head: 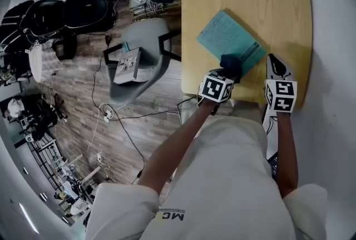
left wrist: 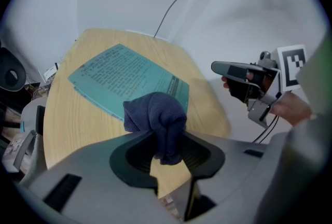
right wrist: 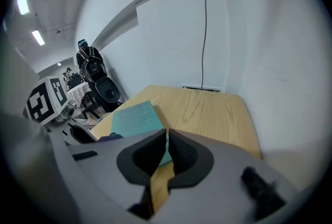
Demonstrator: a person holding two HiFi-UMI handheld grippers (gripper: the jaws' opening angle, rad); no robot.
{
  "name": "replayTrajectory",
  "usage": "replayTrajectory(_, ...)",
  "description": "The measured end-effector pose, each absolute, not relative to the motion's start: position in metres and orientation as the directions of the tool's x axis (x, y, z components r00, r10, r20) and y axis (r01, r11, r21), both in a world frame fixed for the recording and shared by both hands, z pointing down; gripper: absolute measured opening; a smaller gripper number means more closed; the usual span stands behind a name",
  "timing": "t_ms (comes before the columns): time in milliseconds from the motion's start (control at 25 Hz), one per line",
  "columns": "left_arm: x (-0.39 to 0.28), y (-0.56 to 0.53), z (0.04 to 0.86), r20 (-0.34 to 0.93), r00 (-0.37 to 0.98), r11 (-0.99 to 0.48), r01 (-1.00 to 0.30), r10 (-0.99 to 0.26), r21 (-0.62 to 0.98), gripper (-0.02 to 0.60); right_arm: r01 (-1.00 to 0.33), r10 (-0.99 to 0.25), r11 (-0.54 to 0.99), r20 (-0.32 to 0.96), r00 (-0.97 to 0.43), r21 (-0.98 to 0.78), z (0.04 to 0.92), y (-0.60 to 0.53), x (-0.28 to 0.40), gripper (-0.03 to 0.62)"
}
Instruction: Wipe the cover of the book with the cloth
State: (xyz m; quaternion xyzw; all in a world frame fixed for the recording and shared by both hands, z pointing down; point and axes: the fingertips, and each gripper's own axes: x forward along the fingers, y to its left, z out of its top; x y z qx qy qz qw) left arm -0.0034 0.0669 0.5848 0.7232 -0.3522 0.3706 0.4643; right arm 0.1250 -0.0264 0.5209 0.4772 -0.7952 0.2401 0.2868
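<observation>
Person's pale shirt front (head: 222,178) nearest, both arms reaching forward. Left gripper (left wrist: 167,141) clamps a bunched dark-blue cloth (left wrist: 155,114), wad sticking out past the jaws. Right gripper (right wrist: 166,140) has jaws pressed together, nothing between, near the table's near right corner, apart from the book. Cloth sits at the near corner of the thin teal paperback book (left wrist: 119,75); contact with the cover can't be confirmed. Book lies diagonal on the light wooden table (head: 267,5).

Risk: book unpinned, so a wipe stroke likely drags or spins it; only a small fold is pinched, so the cloth may pull out.

Book's left corner is near the table's left edge, near corner close to the front edge. Bare wood beyond and right of the book; white wall behind.
</observation>
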Motion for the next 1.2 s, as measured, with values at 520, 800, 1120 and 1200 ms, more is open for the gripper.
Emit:
replayTrajectory(520, -0.048, 0.027, 0.504, 0.759, 0.482, -0.204, -0.875, -0.438, 0.438, 0.138, -0.831, -0.603, 0.552, 0.658, -0.451, -0.064, 0.483, -0.026, 0.107, 0.034)
replayTrajectory(800, -0.060, 0.010, 0.447, 0.666, 0.479, -0.208, -0.870, -0.572, 0.447, 0.138, -0.734, -0.569, 0.679, 0.609, -0.552, -0.031, 0.440, -0.030, 0.088, 0.034)
replayTrajectory(1120, -0.074, 0.009, 0.379, 0.549, 0.466, -0.232, -0.866, -0.694, 0.443, 0.138, -0.688, -0.559, 0.724, 0.555, -0.616, -0.035, 0.379, -0.035, 0.077, 0.034)
replayTrajectory(1200, -0.080, 0.011, 0.363, 0.521, 0.454, -0.236, -0.871, -0.723, 0.430, 0.138, -0.671, -0.549, 0.740, 0.536, -0.642, -0.046, 0.363, -0.033, 0.073, 0.034)
